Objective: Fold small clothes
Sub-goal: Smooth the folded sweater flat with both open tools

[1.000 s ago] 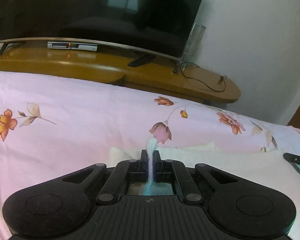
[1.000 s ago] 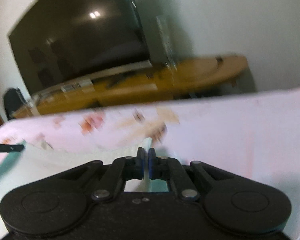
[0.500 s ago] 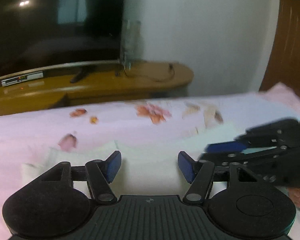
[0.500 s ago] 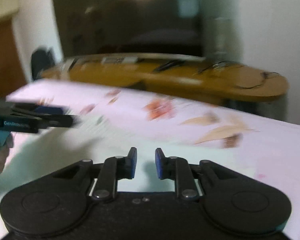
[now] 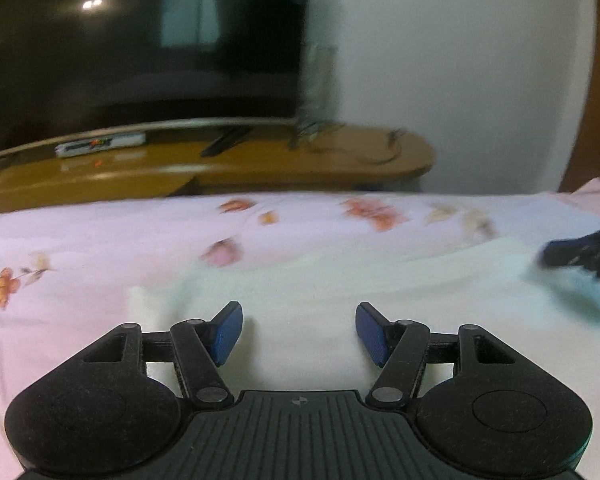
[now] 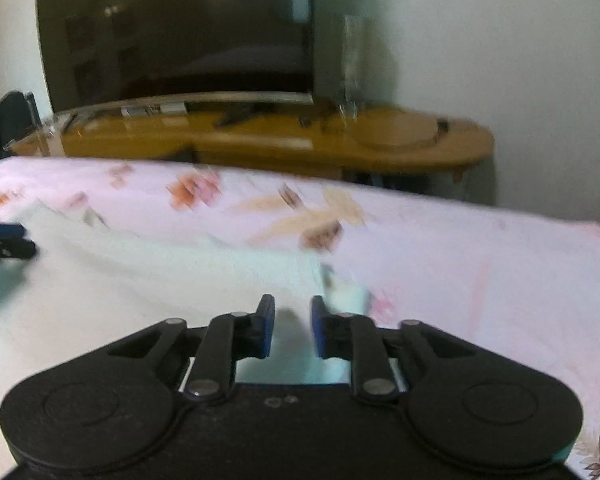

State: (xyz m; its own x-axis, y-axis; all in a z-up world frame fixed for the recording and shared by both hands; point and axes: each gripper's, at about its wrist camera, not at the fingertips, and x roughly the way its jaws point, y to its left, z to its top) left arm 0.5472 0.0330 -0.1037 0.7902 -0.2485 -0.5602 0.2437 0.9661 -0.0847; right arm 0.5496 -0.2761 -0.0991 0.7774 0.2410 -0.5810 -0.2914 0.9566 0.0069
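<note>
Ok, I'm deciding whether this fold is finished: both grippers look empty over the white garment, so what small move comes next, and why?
Probably lower the right gripper to re-grip the white garment at its near edge for another fold. Both it and the left gripper are open and empty, the right's jaws just having opened, and the garment lies spread across the floral sheet.

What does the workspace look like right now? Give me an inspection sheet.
Surface: bed sheet, pink, floral.
Job's things: white garment lying flat on the sheet.
Clutter: nothing seen on the bed.
Grippers: left gripper jaws wide open, empty, over the garment; right gripper jaws just been opening, nothing between them.
Cables: a cable on the TV stand.
Surroundings: TV, white wall.
</note>
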